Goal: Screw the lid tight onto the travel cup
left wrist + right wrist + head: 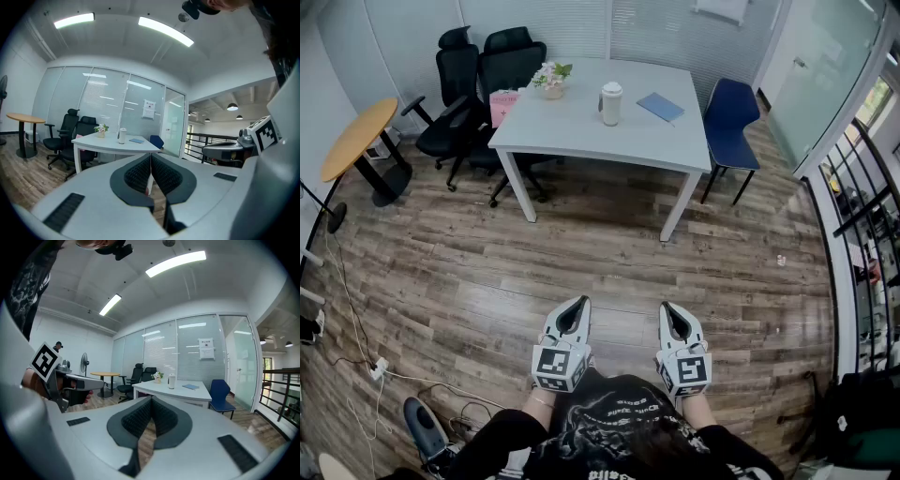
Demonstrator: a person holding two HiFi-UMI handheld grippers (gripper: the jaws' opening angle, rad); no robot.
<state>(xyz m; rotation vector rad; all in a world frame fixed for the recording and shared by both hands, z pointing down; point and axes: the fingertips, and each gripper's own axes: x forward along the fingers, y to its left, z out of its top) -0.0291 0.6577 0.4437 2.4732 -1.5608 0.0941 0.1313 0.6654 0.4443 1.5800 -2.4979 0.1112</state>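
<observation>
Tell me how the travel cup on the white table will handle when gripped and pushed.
The travel cup stands upright, tall and narrow, on the white table, so a high push would probably tip it. Its round, smooth-looking wall may turn or slip in a grip. It looks rigid, not crushable.

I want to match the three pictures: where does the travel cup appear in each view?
Head view: travel cup, upper centre, on the white table.
Left gripper view: cup small, left of centre, on that table.
Right gripper view: cup small, slightly right of centre.
Shared landmark: the blue notebook lying just right of the cup.
</observation>
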